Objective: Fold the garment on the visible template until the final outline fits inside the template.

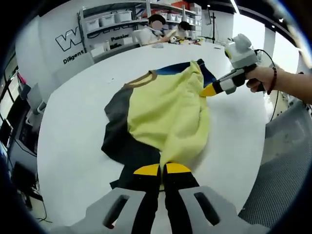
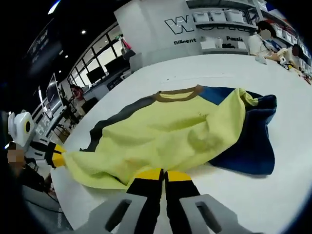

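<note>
- Big white round-edged table [image 1: 73, 146] spreads under everything, and the garment lies out on its middle.
- The garment itself: a soft yellow-fronted shirt with dark grey and navy blue panels and a brown collar band [image 1: 165, 112]. In the left gripper view the yellow front is lifted and drawn up in folds, the grey panel spreading to its left and the blue showing at the far side by the collar.
- In the right gripper view the same shirt [image 2: 165, 131] lies wide across the table, yellow cloth rumpled on top, blue panel bunched at the right, grey strip along the far left edge, brown collar at the far side.
- Left gripper [image 1: 162, 169], black jaws with yellow tips, comes up from the near edge; the tips are pressed together on the near hem of the yellow cloth.
- Right gripper [image 2: 163, 174], same black and yellow jaws, is likewise pinched tight on the near edge of the yellow cloth.
- In the left gripper view the right gripper reaches in from the right, a hand [image 1: 261, 78] wrapped around its grip, yellow tip at the shirt's far right corner.
- In the right gripper view the left gripper sits at the far left, biting the yellow corner there.
- Grey shelving with white bins [image 1: 112, 22] stands against the far wall.
</note>
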### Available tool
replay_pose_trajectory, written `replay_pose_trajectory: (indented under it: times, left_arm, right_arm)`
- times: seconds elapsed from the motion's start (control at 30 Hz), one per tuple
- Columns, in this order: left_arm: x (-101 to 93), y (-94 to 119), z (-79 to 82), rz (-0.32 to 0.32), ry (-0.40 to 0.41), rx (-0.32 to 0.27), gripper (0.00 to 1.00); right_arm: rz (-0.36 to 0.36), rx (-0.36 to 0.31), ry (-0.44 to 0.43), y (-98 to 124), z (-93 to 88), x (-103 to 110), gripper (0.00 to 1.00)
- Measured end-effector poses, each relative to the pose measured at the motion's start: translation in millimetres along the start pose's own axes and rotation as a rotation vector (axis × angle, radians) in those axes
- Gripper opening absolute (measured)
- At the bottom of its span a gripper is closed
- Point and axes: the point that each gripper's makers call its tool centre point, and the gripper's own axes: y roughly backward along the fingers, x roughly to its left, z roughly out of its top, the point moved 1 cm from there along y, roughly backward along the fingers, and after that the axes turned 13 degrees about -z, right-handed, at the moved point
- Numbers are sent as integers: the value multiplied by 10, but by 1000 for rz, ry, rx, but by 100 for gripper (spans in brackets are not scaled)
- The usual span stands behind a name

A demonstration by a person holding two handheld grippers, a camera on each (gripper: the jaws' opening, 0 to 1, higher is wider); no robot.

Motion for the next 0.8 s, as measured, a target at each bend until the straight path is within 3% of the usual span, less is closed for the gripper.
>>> replay_pose_trajectory:
  times: [0.23,0.37,0.53,0.8]
  left_arm:
    - [11,55,52,27,-55,-9,3]
    - [4,49,50,23,-65,-6,3]
    - [1,32,39,18,-77,6,3]
    - [43,1,64,25,-113,11,3]
  right_arm:
    - [26,-112,116,229,399,91,0]
    - [37,-149,137,269,653,196,0]
    - [47,-129,182,59,806,323,0]
    - [48,-124,176,-282,982,397,0]
